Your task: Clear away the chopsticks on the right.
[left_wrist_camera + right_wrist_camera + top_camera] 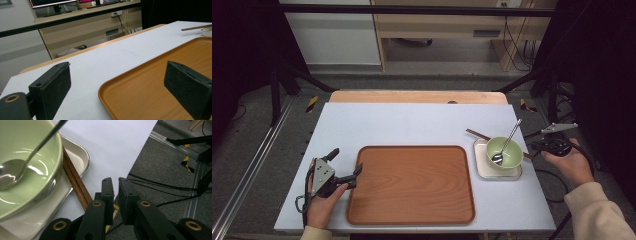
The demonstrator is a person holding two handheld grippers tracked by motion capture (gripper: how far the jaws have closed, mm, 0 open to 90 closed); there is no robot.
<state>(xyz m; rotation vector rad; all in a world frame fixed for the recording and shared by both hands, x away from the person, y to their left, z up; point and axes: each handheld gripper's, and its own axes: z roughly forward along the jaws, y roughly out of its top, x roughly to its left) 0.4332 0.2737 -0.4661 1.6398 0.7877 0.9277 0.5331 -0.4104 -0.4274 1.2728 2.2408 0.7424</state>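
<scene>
I take the wooden tray (412, 185) as my landmark: it lies flat on the white bench (412, 120), toward the near edge and roughly in the middle. My left tool (346, 167) sits at the tray's left edge, held low in the left hand (323, 202), with its jaws spread wide apart and nothing between them; in the left gripper view one pad (51, 88) hangs over bare bench outside the tray and the other pad is over the tray's surface, with the tray's rounded rim (105, 87) running between them. Just to the right of the tray stands a small white square dish (498, 169), apart from the tray's rim, and on it sits a pale green bowl (506, 150) with a metal spoon (507, 142) resting inside, its handle leaning up and away over the far rim. A pair of dark wooden chopsticks (76, 183) lies slanted across the dish, passing beneath the bowl. My right tool (115, 191) is further right again, past the dish and at the bench's right edge, held in the right hand (573, 165); its jaws stand nearly together with only a narrow slit left, gripping nothing, close beside the near end of the chopsticks but not touching them.
</scene>
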